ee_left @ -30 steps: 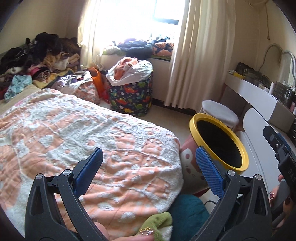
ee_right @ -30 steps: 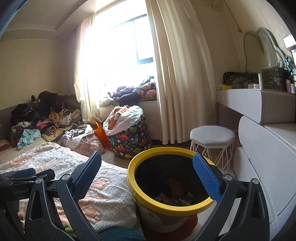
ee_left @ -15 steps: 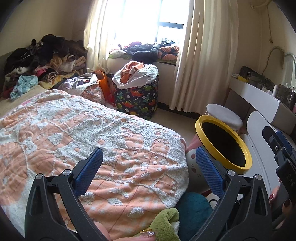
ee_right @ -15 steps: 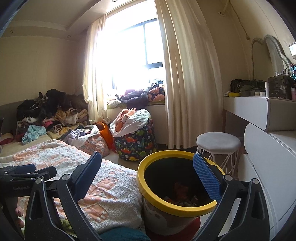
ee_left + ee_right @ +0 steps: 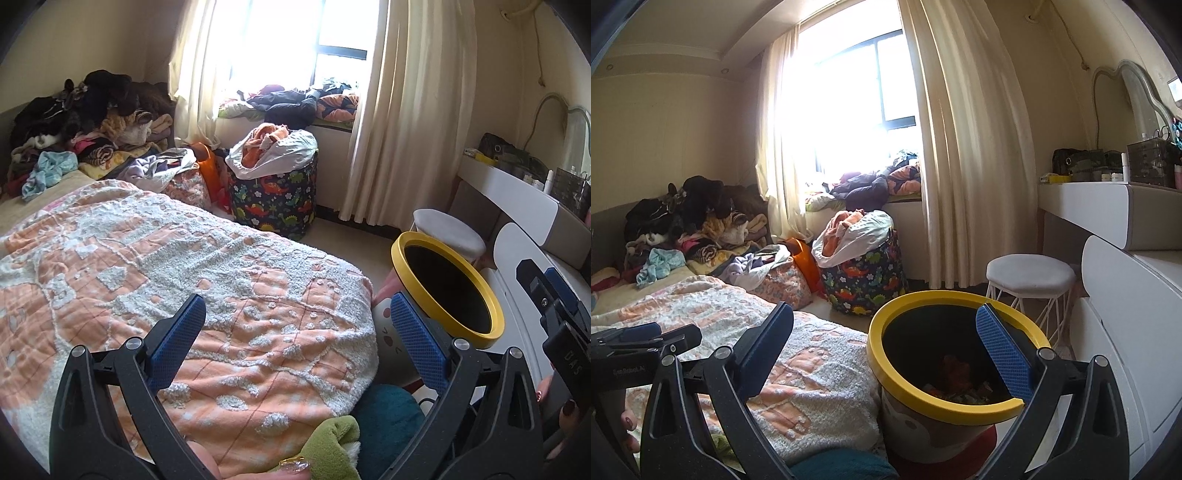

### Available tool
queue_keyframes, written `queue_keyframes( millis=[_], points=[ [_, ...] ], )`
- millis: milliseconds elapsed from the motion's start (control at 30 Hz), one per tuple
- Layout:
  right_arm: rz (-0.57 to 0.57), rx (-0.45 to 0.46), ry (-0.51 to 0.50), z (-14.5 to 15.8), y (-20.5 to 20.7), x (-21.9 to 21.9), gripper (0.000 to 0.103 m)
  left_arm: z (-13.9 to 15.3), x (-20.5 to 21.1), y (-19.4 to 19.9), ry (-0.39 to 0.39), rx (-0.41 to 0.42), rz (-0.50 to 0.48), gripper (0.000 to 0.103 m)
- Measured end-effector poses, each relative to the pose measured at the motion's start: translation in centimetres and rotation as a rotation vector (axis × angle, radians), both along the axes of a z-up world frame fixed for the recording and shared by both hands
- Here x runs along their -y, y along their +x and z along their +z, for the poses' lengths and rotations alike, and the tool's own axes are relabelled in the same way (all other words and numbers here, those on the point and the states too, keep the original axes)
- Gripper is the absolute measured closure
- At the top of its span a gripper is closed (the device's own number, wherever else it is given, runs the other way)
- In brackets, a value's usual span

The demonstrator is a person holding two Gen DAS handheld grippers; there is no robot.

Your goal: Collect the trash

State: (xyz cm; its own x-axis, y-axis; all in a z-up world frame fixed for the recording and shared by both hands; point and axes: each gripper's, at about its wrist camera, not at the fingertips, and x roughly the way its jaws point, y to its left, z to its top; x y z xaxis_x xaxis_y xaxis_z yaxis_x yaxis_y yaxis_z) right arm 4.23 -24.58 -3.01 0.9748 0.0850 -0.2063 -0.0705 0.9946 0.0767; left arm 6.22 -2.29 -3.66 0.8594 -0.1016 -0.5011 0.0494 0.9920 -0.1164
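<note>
A yellow-rimmed trash bin [image 5: 491, 325] [image 5: 875, 354] stands between the bed and a white dresser; scraps of trash [image 5: 955, 386] lie in its dark bottom. My left gripper [image 5: 295, 339] is open with nothing between its fingers, held over the foot of the bed, the bin just to its right. My right gripper [image 5: 886, 350] is open too, empty, in front of the bin with its right finger [image 5: 1003, 354] over the rim. Each view shows the other gripper at its edge.
An orange-and-white blanket [image 5: 155, 280] covers the bed. Piled clothes [image 5: 85, 122] lie at the bed's far end. A dinosaur-print hamper [image 5: 275, 199], a white stool [image 5: 1030, 275] and a white dresser [image 5: 1137, 295] with a vanity shelf stand around the bin. A green cloth [image 5: 332, 446] sits near my hand.
Both grippers have risen and tipped upward, so the window and far wall show more. The bin sits lower and farther right in both views. Both stay open.
</note>
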Motion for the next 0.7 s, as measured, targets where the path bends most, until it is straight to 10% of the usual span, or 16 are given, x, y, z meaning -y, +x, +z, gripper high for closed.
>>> queue_keyframes(
  millis=[700],
  points=[
    [0.003, 0.003, 0.000, -0.07, 0.11, -0.02, 0.007, -0.10, -0.11, 0.03, -0.001, -0.003, 0.001, 0.011]
  ],
)
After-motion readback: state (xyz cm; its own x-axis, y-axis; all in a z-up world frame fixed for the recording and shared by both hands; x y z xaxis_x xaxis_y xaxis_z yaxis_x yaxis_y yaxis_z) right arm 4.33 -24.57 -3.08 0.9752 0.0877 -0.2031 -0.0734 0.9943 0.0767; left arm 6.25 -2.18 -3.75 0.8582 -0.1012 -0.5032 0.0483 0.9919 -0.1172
